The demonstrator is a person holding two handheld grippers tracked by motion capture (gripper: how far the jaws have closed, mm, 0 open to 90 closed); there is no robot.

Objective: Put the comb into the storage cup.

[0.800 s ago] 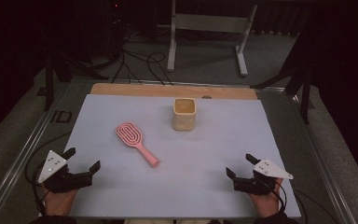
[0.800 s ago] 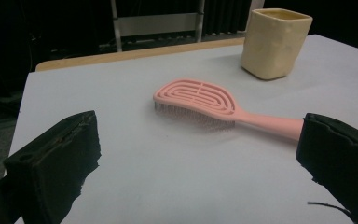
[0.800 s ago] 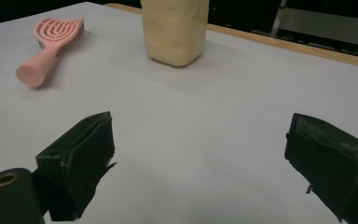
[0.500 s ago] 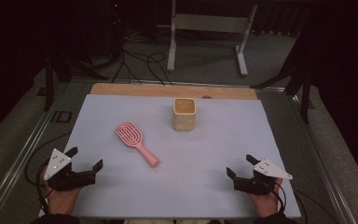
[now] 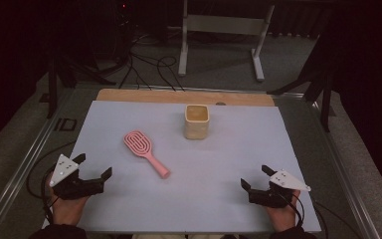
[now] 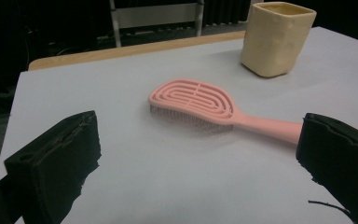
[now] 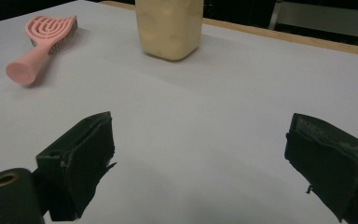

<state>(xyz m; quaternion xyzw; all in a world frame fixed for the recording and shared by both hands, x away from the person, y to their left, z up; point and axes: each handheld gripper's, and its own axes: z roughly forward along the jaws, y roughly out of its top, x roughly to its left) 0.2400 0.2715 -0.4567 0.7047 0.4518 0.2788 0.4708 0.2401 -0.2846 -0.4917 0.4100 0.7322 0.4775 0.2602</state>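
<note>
A pink hairbrush (image 5: 145,151) lies bristles down on the white table sheet (image 5: 229,149), handle toward the near right. Behind it to the right stands a cream square cup (image 5: 197,121), upright. My left gripper (image 5: 92,166) sits low at the near left, open, nothing between its jaws; ahead of it lie the hairbrush (image 6: 205,105) and the cup (image 6: 277,38). My right gripper (image 5: 256,177) rests at the near right, open and holding nothing; beyond it stand the cup (image 7: 169,28) and, far left, the hairbrush (image 7: 39,45).
A wooden strip (image 5: 184,96) borders the sheet's far edge. Metal rails (image 5: 25,164) frame the table on both sides. Past the table, a white stand (image 5: 221,35) and cables (image 5: 149,64) lie on the dark floor.
My left gripper has shifted slightly forward and to the right, toward the hairbrush. The right gripper, the hairbrush and the cup have stayed put.
</note>
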